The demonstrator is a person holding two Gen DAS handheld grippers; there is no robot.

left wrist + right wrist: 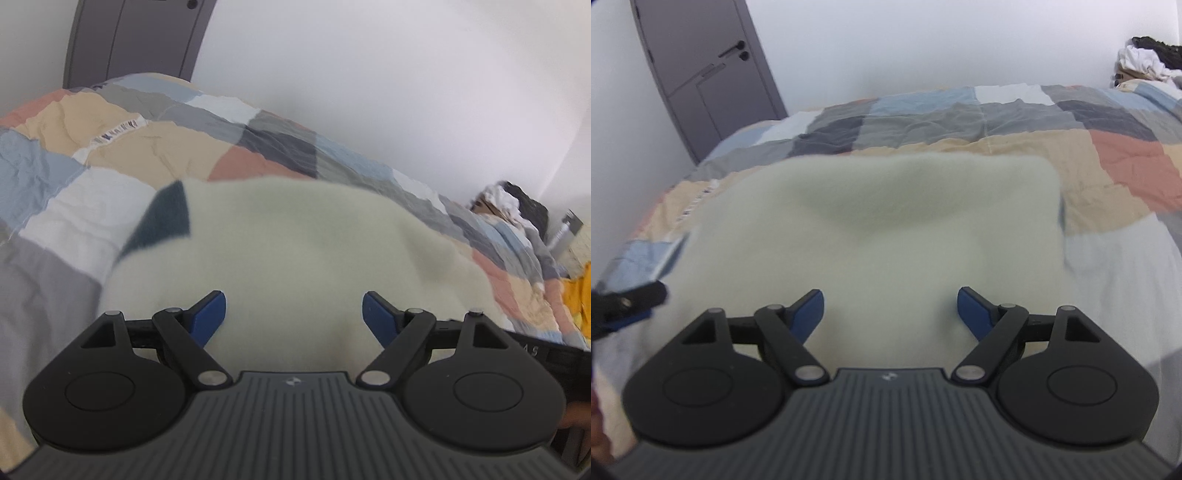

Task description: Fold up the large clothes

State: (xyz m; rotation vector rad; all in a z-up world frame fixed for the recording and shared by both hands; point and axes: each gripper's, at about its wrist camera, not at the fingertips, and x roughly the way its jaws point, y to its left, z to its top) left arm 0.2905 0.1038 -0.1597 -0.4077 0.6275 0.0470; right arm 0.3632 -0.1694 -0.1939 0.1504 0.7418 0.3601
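A cream fleece garment (280,236) with a dark teal patch (162,218) lies folded on the patchwork quilt (122,144). My left gripper (293,314) hovers over its near edge, its blue pads (210,314) wide apart with only cloth below them. In the right wrist view the same cream garment (871,221) forms a rough rectangle on the quilt (1108,162). My right gripper (890,314) stands open above its near edge, nothing pinched between the fingers. The left gripper's finger (631,299) shows at the left edge of that view.
A grey door (701,74) stands in the white wall behind the bed. A heap of dark and white clothes (1145,59) lies at the far right end of the bed. Something yellow (580,295) sits off the bed's right side.
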